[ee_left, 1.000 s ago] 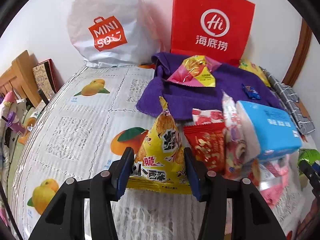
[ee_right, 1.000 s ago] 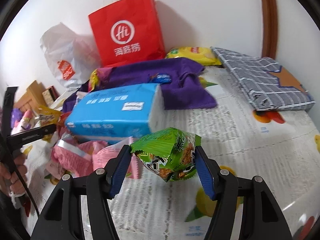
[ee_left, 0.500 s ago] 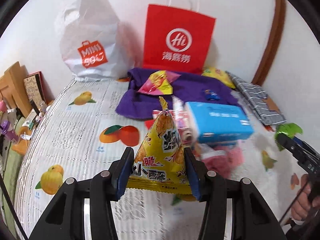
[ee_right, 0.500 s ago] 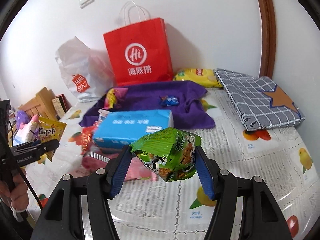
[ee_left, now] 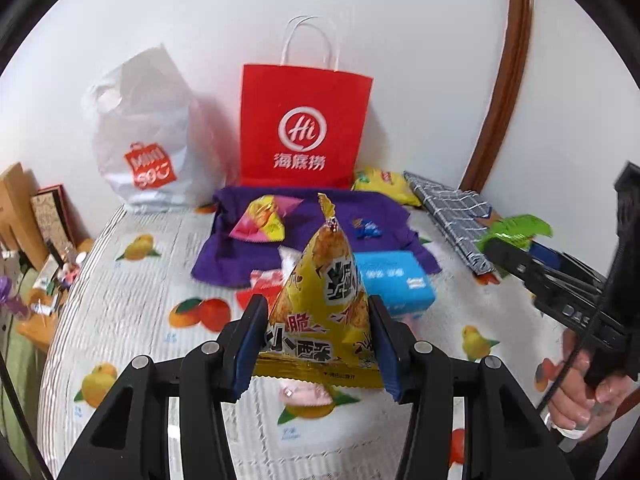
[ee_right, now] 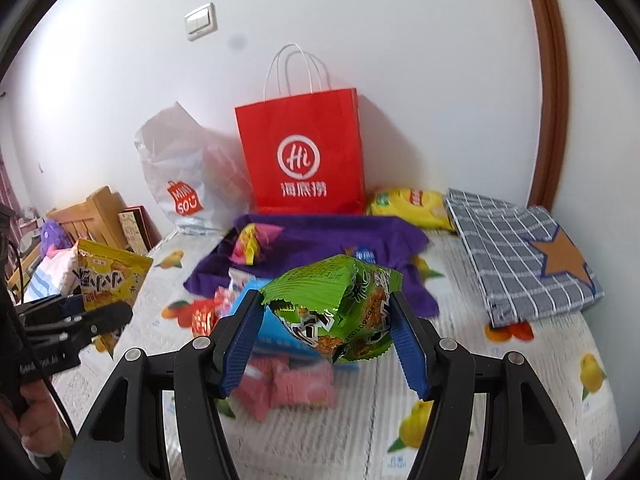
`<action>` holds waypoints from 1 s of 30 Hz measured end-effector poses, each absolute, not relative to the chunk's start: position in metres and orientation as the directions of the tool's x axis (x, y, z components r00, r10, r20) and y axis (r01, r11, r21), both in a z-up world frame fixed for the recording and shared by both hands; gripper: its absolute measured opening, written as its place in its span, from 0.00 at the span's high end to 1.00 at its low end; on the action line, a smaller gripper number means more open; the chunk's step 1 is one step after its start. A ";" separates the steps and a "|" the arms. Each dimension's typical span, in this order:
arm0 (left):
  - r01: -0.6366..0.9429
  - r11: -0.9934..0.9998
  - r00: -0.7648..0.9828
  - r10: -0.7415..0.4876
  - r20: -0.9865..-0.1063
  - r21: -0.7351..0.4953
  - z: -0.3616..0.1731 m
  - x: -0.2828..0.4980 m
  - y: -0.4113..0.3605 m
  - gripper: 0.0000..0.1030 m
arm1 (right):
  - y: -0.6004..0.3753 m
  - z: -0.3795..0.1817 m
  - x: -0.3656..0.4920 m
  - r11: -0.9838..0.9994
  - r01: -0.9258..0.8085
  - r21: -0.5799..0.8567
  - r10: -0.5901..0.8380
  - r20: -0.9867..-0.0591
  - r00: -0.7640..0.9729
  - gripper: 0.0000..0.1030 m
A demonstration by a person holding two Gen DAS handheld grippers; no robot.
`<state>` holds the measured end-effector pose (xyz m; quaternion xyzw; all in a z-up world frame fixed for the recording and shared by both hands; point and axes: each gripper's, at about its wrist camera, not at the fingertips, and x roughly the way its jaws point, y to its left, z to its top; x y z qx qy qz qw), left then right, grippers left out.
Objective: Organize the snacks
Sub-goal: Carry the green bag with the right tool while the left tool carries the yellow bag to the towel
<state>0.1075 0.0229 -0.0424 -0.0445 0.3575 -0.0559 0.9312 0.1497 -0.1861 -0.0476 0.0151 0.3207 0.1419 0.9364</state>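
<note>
My left gripper (ee_left: 316, 350) is shut on a yellow triangular snack bag (ee_left: 320, 312) and holds it well above the bed. My right gripper (ee_right: 326, 326) is shut on a green snack bag (ee_right: 340, 308), also raised; it shows at the right of the left wrist view (ee_left: 516, 234). The yellow bag shows at the left of the right wrist view (ee_right: 108, 276). A red paper bag (ee_left: 302, 128) stands against the wall. Below lie a blue tissue pack (ee_left: 394, 282), pink packets (ee_right: 296, 386), a red snack packet (ee_right: 202, 318) and a pink-yellow bag (ee_left: 264, 222).
A white Miniso plastic bag (ee_left: 148, 140) stands left of the red bag. A purple cloth (ee_left: 248, 244) holds a small blue candy (ee_left: 366, 230). A yellow chip bag (ee_right: 408, 206) and a grey checked cushion (ee_right: 520, 256) lie at the right. Wooden furniture (ee_left: 18, 208) borders the left.
Both grippers have risen and pulled back from the pile with their bags still held. The whole bed and both standing bags have come into view.
</note>
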 end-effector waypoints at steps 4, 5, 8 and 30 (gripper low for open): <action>0.080 0.991 0.745 -0.130 -0.654 -0.107 -0.035 0.121 0.019 0.53 | -0.174 -0.037 0.171 0.962 -0.264 0.069 0.253 -0.589 0.767 0.39; 0.077 0.992 0.746 -0.127 -0.653 -0.104 -0.034 0.127 0.019 0.53 | -0.171 -0.035 0.177 0.961 -0.267 0.064 0.253 -0.589 0.768 0.39; 0.074 0.991 0.743 -0.132 -0.656 -0.115 -0.029 0.145 0.024 0.53 | -0.166 -0.030 0.195 0.959 -0.276 0.063 0.260 -0.586 0.768 0.39; 0.007 0.997 0.659 -0.061 -0.750 -0.075 -0.049 0.303 0.043 0.53 | -0.133 -0.081 0.345 0.942 -0.322 0.095 0.293 -0.702 0.649 0.39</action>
